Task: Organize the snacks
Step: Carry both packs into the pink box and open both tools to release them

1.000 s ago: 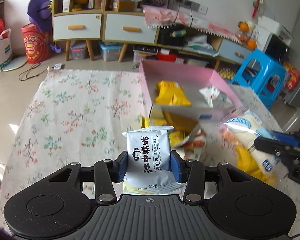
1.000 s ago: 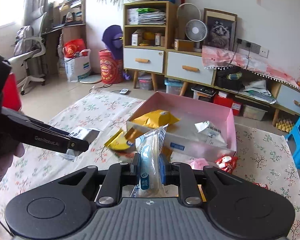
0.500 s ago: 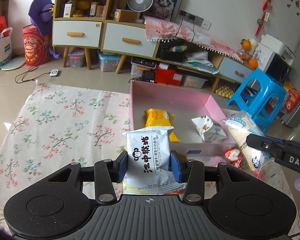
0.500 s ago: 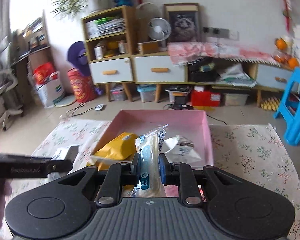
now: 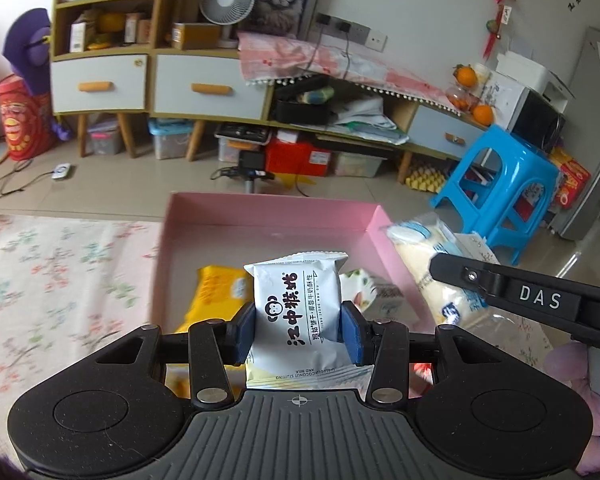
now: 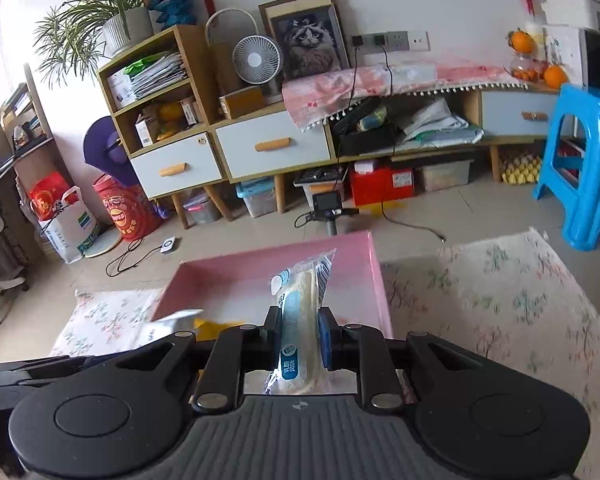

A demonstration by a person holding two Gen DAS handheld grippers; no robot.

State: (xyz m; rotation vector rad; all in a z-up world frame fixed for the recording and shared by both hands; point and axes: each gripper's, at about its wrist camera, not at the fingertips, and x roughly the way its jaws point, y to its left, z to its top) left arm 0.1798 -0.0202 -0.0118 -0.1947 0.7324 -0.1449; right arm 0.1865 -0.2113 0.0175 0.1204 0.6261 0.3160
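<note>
left wrist view: my left tool (image 5: pixel 298 330) is clamped on a white biscuit packet (image 5: pixel 298 312), pads pressing its two side edges, and it hangs over the near part of the pink box (image 5: pixel 260 212) that sits on the floral cloth (image 5: pixel 60 264). inside the box lie a yellow packet (image 5: pixel 216 292) toward its left side and a white crumpled packet (image 5: pixel 370 286) toward its right wall. further right, my right tool (image 6: pixel 299 338) is closed on a long clear bread bag (image 6: pixel 300 320), held above the right half of the box. both packs look light, puffed and crushable, so i judge a mild squeeze at mid-body suits them; the film is probably slick, and the bread bag is limp and may sag. the near wall of the box hides behind the tool bodies, so i cannot tell how high either snack is above the box floor. something red shows below the left tool, too cut off to name.
</note>
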